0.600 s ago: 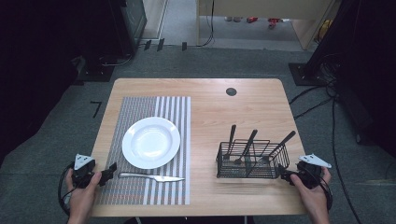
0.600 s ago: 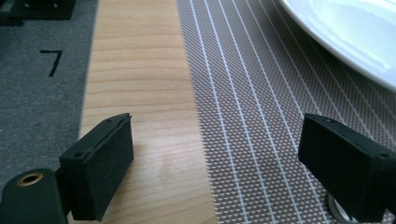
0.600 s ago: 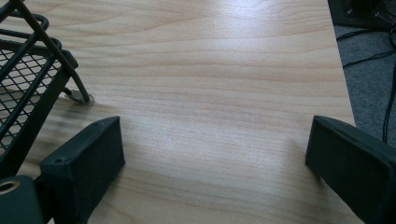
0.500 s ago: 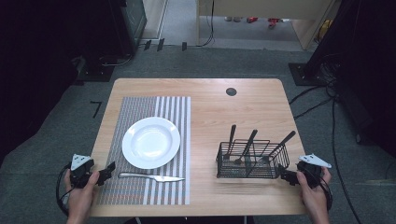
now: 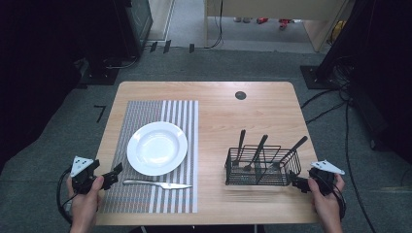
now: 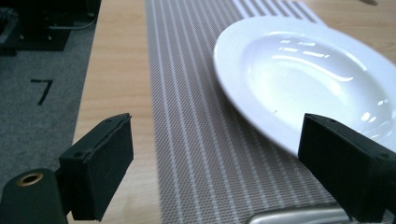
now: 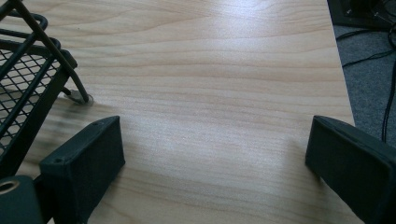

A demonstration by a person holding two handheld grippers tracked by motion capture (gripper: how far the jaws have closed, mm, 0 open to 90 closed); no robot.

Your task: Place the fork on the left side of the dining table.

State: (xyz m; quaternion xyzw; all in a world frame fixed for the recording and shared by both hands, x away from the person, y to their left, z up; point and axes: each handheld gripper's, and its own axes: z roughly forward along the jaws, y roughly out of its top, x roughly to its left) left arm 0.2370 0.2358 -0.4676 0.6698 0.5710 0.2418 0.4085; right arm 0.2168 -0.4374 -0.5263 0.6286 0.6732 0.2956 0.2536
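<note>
Barely anything has moved since the earlier frame: the left tongs [image 5: 115, 174] have slid a touch toward the near edge of the bench [image 5: 214, 97], and the right tongs [image 5: 295, 180] sit where they were, same for everything on the bench.

Left tongs are spread wide with nothing between the jaws. They hover low over the near left corner of the striped placemat [image 5: 145, 114], just beside the handle end of the knife [image 5: 156, 184]. In the left gripper view you see both black jaws far apart, placemat weave between them, and a sliver of the knife handle [image 6: 299, 215] poking in by the right-hand jaw. Whether that jaw touches it, can't tell.

Right tongs are wide open too, holding nothing. From the right gripper view it's bare wood between the jaws, with the corner of the black wire caddy [image 7: 28, 84] off at about 10 o'clock.

Going outward: the knife lies flat across the near end of the placemat, blade pointing toward the bench's middle. From the knife, the white plate [image 5: 157, 147] is at 12 o'clock, close by but apart. The caddy [image 5: 262, 166] stands at 3 o'clock from the plate, well apart, with three dark-handled utensils [image 5: 259, 145] sticking up out of it, leaning. Right tongs are just beside its right end.
</note>
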